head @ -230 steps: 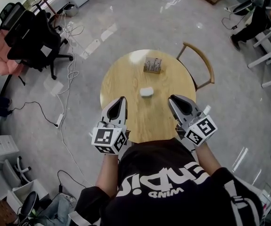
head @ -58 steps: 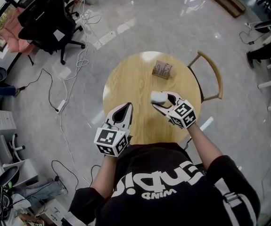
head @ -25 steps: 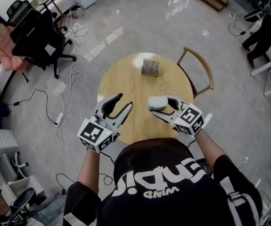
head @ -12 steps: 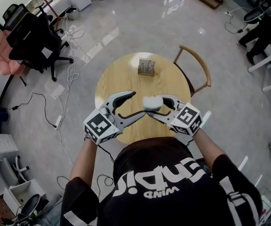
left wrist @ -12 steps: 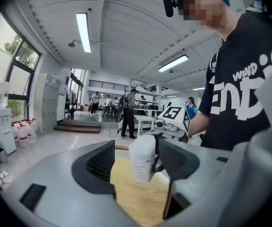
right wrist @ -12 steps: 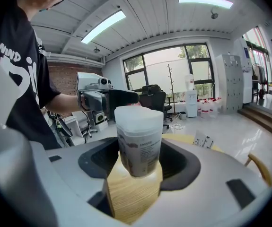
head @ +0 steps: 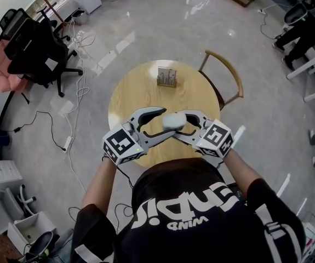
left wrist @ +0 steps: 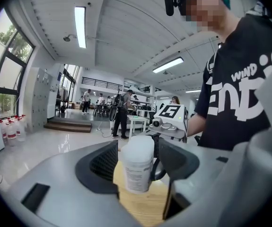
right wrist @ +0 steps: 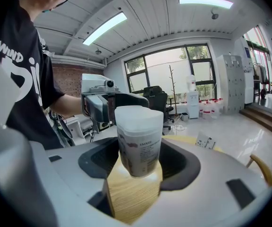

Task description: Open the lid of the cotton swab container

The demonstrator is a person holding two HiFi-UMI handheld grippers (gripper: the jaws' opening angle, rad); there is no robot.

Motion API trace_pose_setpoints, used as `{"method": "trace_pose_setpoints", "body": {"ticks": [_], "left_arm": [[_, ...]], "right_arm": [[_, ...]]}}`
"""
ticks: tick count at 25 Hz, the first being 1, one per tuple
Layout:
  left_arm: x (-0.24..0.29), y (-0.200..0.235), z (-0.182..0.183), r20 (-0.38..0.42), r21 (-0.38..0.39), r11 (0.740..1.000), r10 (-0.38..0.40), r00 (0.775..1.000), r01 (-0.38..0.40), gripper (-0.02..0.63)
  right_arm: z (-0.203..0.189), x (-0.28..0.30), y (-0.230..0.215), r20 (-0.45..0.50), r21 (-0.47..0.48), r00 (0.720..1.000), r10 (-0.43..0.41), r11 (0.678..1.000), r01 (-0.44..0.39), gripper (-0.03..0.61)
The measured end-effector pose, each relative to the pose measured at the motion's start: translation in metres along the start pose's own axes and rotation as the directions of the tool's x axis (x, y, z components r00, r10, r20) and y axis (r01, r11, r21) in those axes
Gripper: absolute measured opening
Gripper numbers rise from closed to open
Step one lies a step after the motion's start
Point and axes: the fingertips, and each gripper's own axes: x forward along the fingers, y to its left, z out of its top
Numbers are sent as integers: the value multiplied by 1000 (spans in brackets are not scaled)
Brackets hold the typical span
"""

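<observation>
The cotton swab container, a white tub with a frosted lid, hangs above the round wooden table. My right gripper is shut on it; in the right gripper view the container stands upright between the jaws of the right gripper. My left gripper comes in from the left, open, and its jaws have just been opening. They now stand on either side of the container without pressing it. Behind the container, the left gripper view shows the right gripper's marker cube.
A small cardboard holder stands at the table's far side. A wooden chair is tucked in at the right rear. A black office chair and floor cables lie to the left.
My left gripper has swung right toward the held container, and its jaws now bracket it. The right gripper and container have shifted only slightly.
</observation>
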Motion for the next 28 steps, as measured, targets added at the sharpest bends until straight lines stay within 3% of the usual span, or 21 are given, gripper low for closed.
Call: {"method": "trace_pose_setpoints", "body": {"ticks": [9, 18, 28], "left_arm": [[10, 0, 2, 20, -62, 997, -43, 999, 44, 263], [13, 4, 3, 24, -46, 998, -51, 998, 52, 247], [10, 8, -3, 10, -152, 987, -58, 998, 59, 244]], "right_arm": [[-1, 1, -1, 5, 4, 1000, 5, 1000, -5, 255], [-2, 5, -3, 8, 19, 1000, 2, 1000, -2, 252], [-6, 9, -1, 10, 26, 1000, 11, 1000, -11, 250]]}}
